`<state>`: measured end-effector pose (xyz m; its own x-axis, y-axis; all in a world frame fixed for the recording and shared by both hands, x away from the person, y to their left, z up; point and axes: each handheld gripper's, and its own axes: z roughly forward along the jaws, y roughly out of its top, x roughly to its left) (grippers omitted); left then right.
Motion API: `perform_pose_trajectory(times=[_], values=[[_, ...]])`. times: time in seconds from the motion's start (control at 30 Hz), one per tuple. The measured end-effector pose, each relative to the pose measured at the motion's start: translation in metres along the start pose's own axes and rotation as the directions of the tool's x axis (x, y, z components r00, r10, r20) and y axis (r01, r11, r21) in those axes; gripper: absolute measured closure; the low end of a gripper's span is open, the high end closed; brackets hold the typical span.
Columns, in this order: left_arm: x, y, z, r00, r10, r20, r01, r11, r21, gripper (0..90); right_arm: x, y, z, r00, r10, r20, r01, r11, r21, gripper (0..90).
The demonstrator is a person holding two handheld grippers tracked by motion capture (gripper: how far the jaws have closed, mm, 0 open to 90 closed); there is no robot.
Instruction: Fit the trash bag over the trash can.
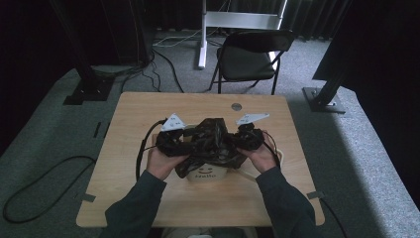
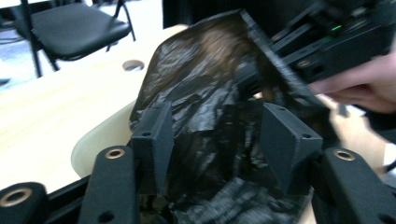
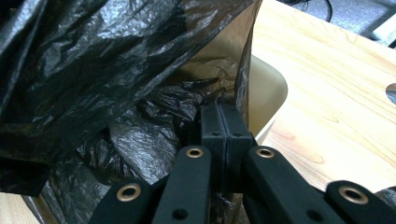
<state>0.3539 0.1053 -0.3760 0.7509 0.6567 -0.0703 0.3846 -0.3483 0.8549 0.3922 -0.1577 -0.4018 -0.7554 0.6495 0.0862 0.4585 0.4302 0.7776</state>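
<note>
**Two grippers at the black bag over the bin**

Both forearms reach forward to the cream bin point(image 1: 205, 174). The right gripper point(image 3: 223, 122) is clenched on the black plastic bag point(image 1: 210, 144); the left gripper point(image 2: 215, 135) stands released, with bag film between its jaws. The bin sits on the wooden table point(image 1: 129, 148), and a black chair point(image 1: 247, 59) stands beyond it. The bag lies in and over the bin.

The white bin point(image 1: 205, 174) bears a small, seemingly "hello" word
</note>
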Motion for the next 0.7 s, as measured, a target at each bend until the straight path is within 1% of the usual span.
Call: perform_pose_trajectory(times=[0.03,0.07,0.1,0.13,0.17,0.2,0.23,0.27,0.3,0.33,0.37,0.4,0.5,0.6,0.63,0.7], values=[[0.000,0.000,0.000,1.0000,0.000,0.000,0.000,1.0000,0.000,51.2,0.000,0.000,0.000,1.0000,0.001,0.000,-0.001,1.000,-0.001,90.0],[0.001,0.000,0.002,0.9999,-0.004,-0.016,0.004,1.0000,0.007,56.8,0.000,0.000,0.000,1.0000,0.001,0.000,-0.001,1.000,-0.002,90.0],[0.004,-0.001,0.004,0.9997,-0.014,-0.019,0.014,0.9998,0.011,56.8,0.000,0.000,0.000,1.0000,0.001,0.000,-0.001,1.000,-0.002,90.0],[0.006,-0.001,0.005,0.9995,-0.023,-0.022,0.023,0.9997,0.010,62.6,0.000,0.000,-0.001,1.0000,0.002,0.001,-0.002,1.000,-0.002,90.0],[0.009,-0.002,0.005,0.9991,-0.029,-0.030,0.030,0.9995,0.013,73.5,-0.001,0.000,-0.001,1.0000,0.002,0.006,-0.002,1.000,0.000,90.0],[0.014,-0.004,0.005,0.9982,-0.048,-0.037,0.048,0.9988,0.012,77.7,-0.002,0.000,-0.001,1.0000,0.002,0.007,-0.002,1.000,-0.001,90.0],[0.014,-0.004,0.005,0.9982,-0.048,-0.037,0.048,0.9988,0.012,81.7,-0.002,0.000,-0.001,1.0000,0.002,0.007,-0.002,1.000,-0.001,90.0],[0.017,-0.005,0.005,0.9972,-0.063,-0.040,0.064,0.9979,0.010,81.7,-0.003,0.000,-0.001,1.0000,0.002,0.008,-0.002,1.000,-0.002,90.0],[0.025,-0.008,0.004,0.9951,-0.087,-0.047,0.087,0.9962,0.005,87.2,-0.004,-0.001,-0.001,0.9999,0.007,0.013,-0.007,1.000,-0.001,90.0],[0.025,-0.008,0.004,0.9951,-0.087,-0.047,0.087,0.9962,0.005,89.1,-0.004,-0.001,-0.001,0.9999,0.007,0.013,-0.007,1.000,-0.001,90.0],[0.033,-0.012,0.002,0.9916,-0.121,-0.044,0.121,0.9926,-0.001,89.8,-0.006,0.000,-0.001,0.9998,0.010,0.017,-0.010,1.000,-0.005,90.0],[0.033,-0.012,0.002,0.9916,-0.121,-0.044,0.121,0.9926,-0.001,89.9,-0.006,0.000,-0.001,0.9997,0.013,0.022,-0.012,1.000,-0.006,89.9],[0.045,-0.019,0.000,0.9846,-0.168,-0.049,0.167,0.9859,-0.007,90.0,-0.008,0.000,-0.001,0.9996,0.014,0.026,-0.014,1.000,-0.006,89.1],[0.056,-0.025,-0.001,0.9752,-0.215,-0.053,0.214,0.9766,-0.017,90.0,-0.009,0.000,0.000,0.9992,0.020,0.034,-0.020,1.000,-0.005,86.2],[0.059,-0.027,-0.002,0.9724,-0.226,-0.059,0.225,0.9741,-0.018,90.0,-0.011,0.000,0.000,0.9988,0.024,0.042,-0.024,1.000,-0.008,83.9],[0.067,-0.030,-0.001,0.9654,-0.254,-0.061,0.253,0.9673,-0.025,90.0,-0.011,0.000,0.000,0.9986,0.025,0.046,-0.024,1.000,-0.009,83.2]])
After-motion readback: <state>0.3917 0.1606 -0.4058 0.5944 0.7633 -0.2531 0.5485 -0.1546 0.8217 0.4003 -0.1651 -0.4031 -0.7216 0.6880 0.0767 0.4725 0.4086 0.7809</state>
